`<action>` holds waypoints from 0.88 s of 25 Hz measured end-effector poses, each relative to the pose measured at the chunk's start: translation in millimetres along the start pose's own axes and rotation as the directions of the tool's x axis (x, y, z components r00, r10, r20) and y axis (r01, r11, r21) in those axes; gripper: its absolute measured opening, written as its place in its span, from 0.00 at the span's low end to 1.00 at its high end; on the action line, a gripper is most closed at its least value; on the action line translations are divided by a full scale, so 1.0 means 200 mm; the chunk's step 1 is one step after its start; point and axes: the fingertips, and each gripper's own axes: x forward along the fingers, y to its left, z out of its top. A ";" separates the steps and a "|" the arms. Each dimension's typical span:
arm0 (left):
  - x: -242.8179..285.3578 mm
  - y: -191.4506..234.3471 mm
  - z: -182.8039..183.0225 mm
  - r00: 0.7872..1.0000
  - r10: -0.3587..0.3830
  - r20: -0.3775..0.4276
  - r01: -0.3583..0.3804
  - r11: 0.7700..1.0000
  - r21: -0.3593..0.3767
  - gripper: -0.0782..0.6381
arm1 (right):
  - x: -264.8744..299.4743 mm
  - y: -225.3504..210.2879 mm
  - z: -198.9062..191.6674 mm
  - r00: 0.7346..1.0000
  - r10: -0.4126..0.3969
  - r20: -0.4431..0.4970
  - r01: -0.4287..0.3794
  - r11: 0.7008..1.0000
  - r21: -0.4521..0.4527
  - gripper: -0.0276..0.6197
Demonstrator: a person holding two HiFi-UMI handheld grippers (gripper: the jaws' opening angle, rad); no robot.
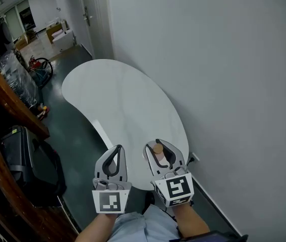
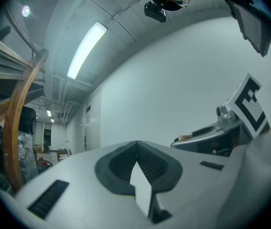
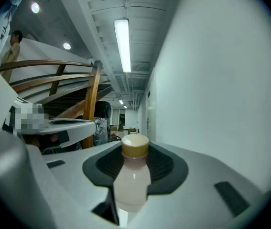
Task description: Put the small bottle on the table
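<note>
A small bottle (image 1: 158, 149) with a tan cap and pale milky body (image 3: 131, 180) stands between the jaws of my right gripper (image 1: 158, 145), which is shut on it. The cap pokes out past the fingertips in the right gripper view. This gripper (image 3: 136, 149) hovers over the near end of the white kidney-shaped table (image 1: 117, 100). My left gripper (image 1: 118, 148) is just to its left, at the table's near edge. Its jaws (image 2: 136, 148) are shut with nothing in them. Both grippers tilt upward, so their cameras show the ceiling.
A white wall (image 1: 223, 84) runs along the table's right side, with a socket (image 1: 195, 158) low down. A curved wooden rail (image 1: 6, 100) and a black bag (image 1: 26, 158) stand at the left. Dark floor lies between them and the table.
</note>
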 end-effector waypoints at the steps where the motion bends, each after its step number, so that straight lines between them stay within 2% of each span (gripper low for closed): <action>1: 0.03 0.00 0.00 1.000 0.012 -0.002 -0.012 1.000 0.001 0.11 | 0.03 -0.01 0.00 1.000 0.017 0.000 -0.017 1.000 -0.002 0.23; 6: 0.12 0.05 -0.01 0.997 0.074 0.002 -0.074 0.997 0.008 0.11 | 0.16 -0.05 0.01 0.996 0.085 0.000 -0.085 0.996 -0.010 0.23; 12: 0.21 0.15 -0.04 0.993 0.116 -0.009 -0.116 0.993 0.014 0.11 | 0.32 -0.07 0.01 0.993 0.120 -0.007 -0.120 0.993 -0.003 0.23; 18: 0.34 0.28 -0.11 0.992 0.119 -0.035 -0.119 0.993 -0.022 0.11 | 0.50 -0.09 -0.01 0.992 0.122 -0.026 -0.122 0.993 -0.004 0.23; 22: 0.44 0.36 -0.16 0.994 0.103 -0.046 -0.106 0.993 -0.050 0.11 | 0.61 -0.11 0.00 0.995 0.101 -0.008 -0.101 0.994 -0.039 0.23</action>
